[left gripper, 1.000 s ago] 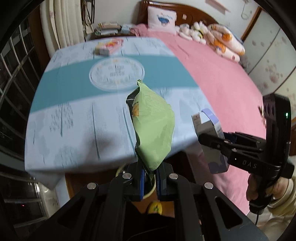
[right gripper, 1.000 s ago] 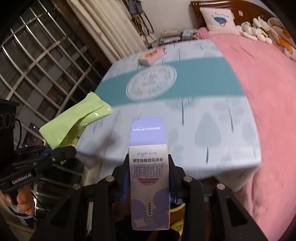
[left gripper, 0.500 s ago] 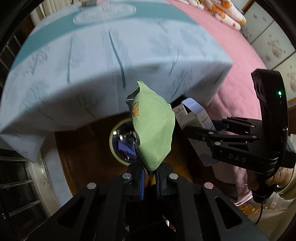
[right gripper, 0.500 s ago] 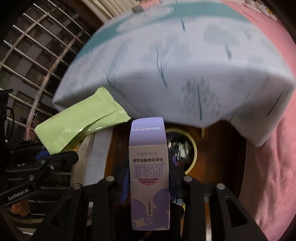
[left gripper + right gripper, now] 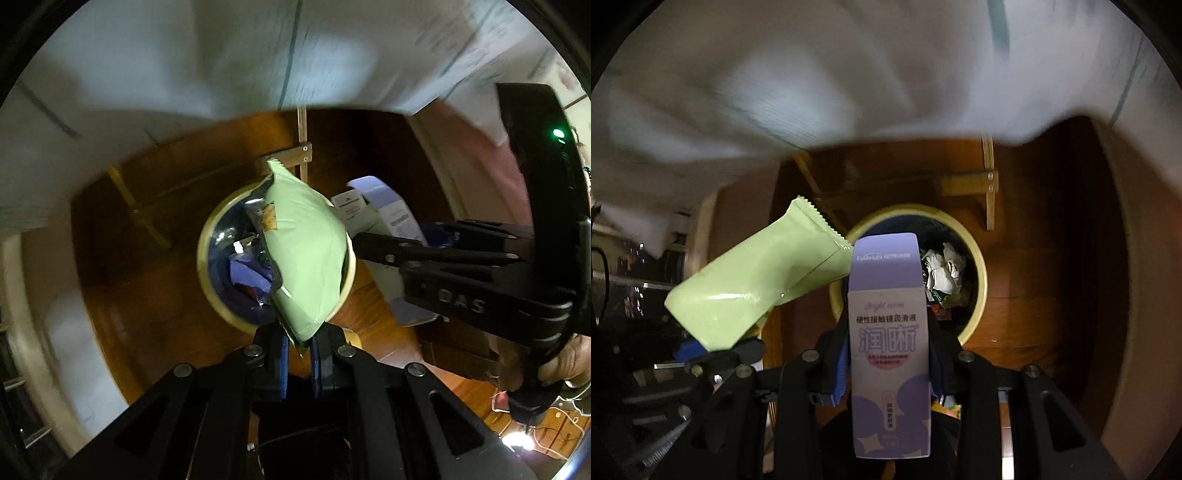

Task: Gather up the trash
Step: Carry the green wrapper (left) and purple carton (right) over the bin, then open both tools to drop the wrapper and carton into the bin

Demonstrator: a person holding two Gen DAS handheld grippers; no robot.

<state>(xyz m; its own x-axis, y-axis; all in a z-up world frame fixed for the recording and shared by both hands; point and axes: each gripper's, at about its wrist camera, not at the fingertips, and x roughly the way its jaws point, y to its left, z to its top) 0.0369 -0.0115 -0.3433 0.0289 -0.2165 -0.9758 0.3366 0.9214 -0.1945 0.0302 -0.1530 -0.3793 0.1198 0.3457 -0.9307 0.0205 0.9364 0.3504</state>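
Green wrapper: a pale green snack packet (image 5: 303,258) hangs over the mouth of the bin, pinched by its lower sealed end.
Purple box: a lilac carton (image 5: 888,317) printed with Chinese characters stands upright above the near rim of the bin, its top flap raised.
Left gripper: the left gripper (image 5: 297,352) is clamped tight on the packet's bottom edge, blue pads against the foil.
Right gripper: the right gripper (image 5: 886,363) squeezes the carton from both sides; in the left wrist view it reaches in from the right, just beside the packet.
Bin: a round yellow-rimmed wastebasket (image 5: 979,266) sits on the floor directly below both items, already holding crumpled paper (image 5: 942,267) and wrappers.
Surroundings: a pale blue tablecloth (image 5: 221,66) drapes above the bin, with a wooden table frame (image 5: 988,184) and brown wood floor (image 5: 1045,288) beneath it.
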